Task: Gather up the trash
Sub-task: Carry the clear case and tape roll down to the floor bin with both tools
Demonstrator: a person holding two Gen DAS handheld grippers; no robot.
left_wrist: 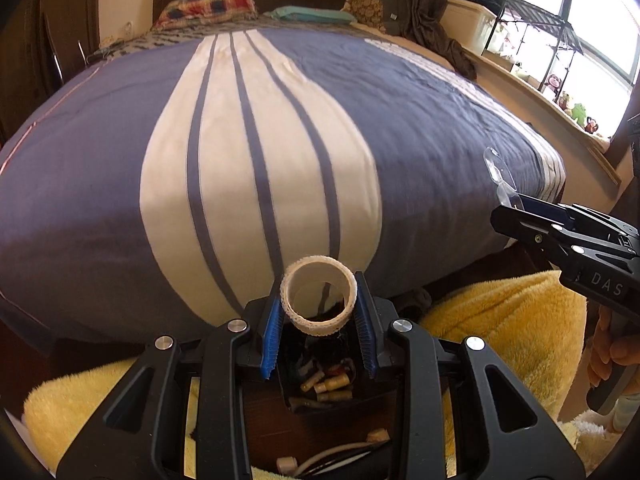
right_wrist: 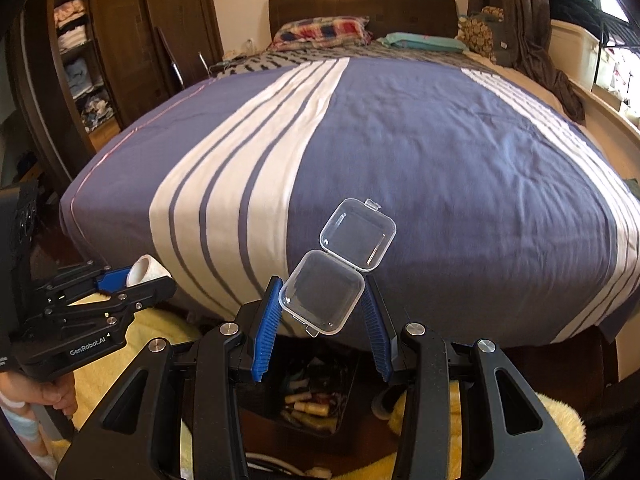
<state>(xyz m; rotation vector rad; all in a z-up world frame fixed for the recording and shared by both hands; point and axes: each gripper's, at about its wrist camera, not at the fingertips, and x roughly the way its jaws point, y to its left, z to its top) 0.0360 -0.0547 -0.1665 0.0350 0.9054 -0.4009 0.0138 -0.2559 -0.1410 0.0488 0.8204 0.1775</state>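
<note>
So the left tool (left_wrist: 320, 304) is clamped on a white tape roll (left_wrist: 319, 294), blue pads pressing its sides at 9 and 3 o'clock. The roll is a short, wide ring, cream-white, with a lacy, bumpy texture around its outer edge, and you can look straight through its hollow middle. It sits at about 6 o'clock in the left wrist view, up in the air in front of the foot of the bed (left_wrist: 420, 128).

The right tool (right_wrist: 323, 308) is squeezed on a little clear plastic box (right_wrist: 338, 270). It's see-through, square with rounded corners, hinged lid flipped wide open so the two halves stand like an open clamshell, lid half up toward 1 o'clock. There's a small latch tab on the lid edge. The pads grip the lower half from both sides. It looks empty inside.

Directly below both tools, at 6 o'clock, there's a dark trash bin (right_wrist: 310, 400) on the floor with a jumble of stuff in it, some pale cylindrical bits, hard to tell what exactly. Yellow fluffy rug (left_wrist: 500, 328) on either side of it. The bed has a blue cover with white stripes.
</note>
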